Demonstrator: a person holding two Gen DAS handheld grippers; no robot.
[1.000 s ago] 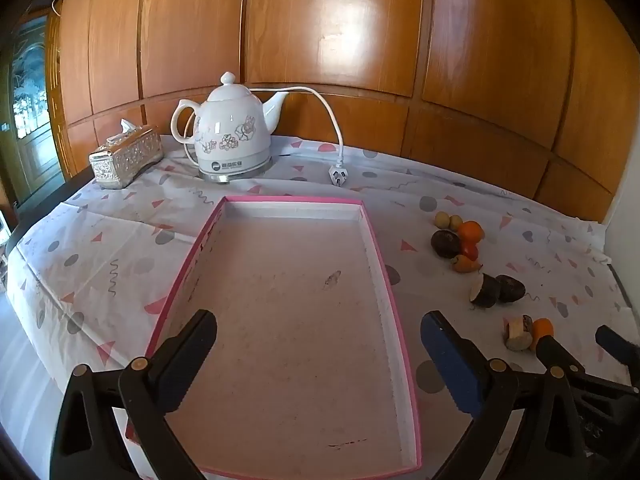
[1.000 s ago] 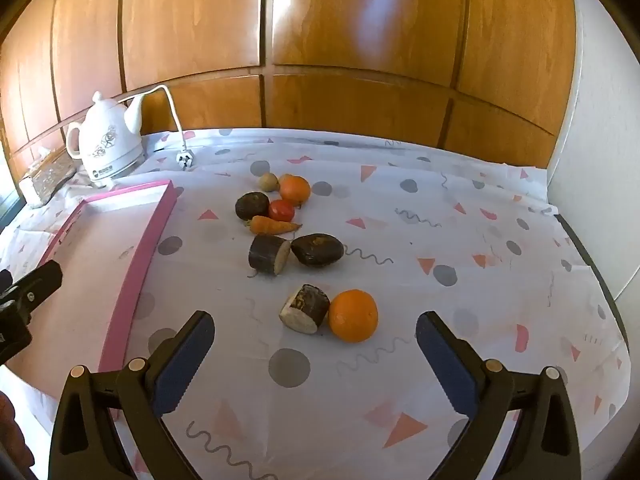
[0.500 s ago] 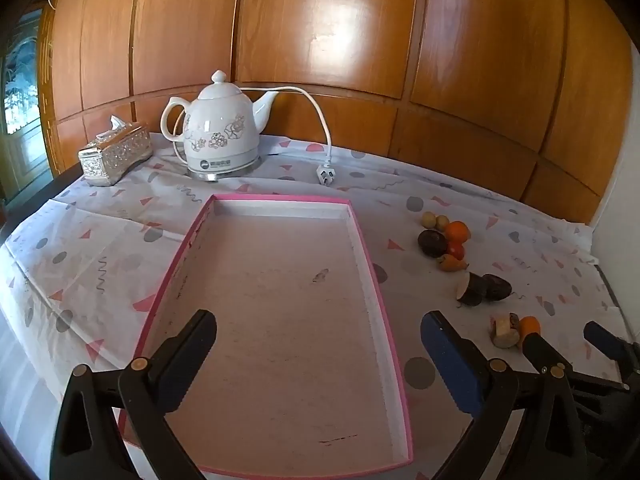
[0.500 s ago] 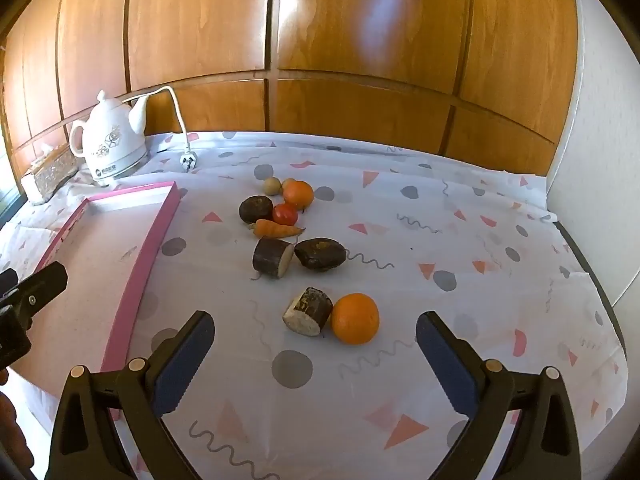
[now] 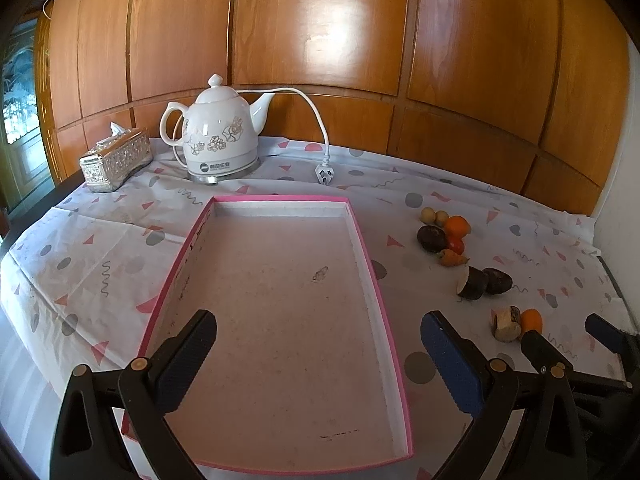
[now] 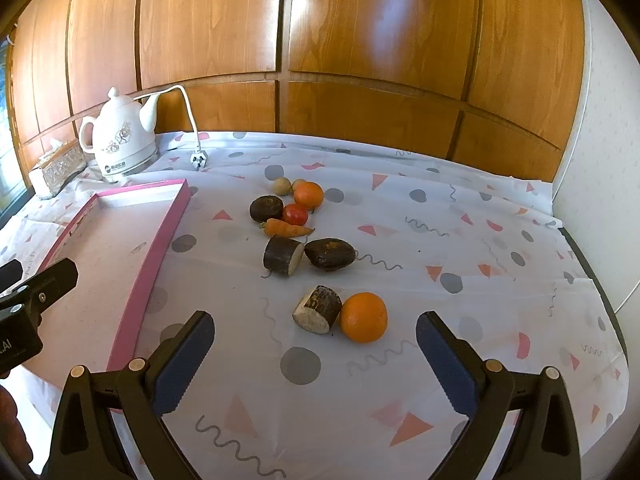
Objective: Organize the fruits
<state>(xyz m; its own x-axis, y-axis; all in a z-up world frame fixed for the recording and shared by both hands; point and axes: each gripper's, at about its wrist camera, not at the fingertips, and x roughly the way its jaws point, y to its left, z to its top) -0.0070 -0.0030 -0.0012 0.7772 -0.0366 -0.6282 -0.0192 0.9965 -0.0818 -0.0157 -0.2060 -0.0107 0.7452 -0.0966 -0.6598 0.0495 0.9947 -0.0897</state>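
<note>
On left gripper [image 6: 24, 280] body, white letters "AI", kettle [image 5: 218, 136] logo unreadable

Glossy varnished wood panels [image 5: 320, 40] back the table's far edge, a matt creased cloth [image 6: 440, 240] covers it, bearing a glazed ceramic kettle [image 5: 220, 140] and matt cardboard tray [image 5: 362, 240]
</note>
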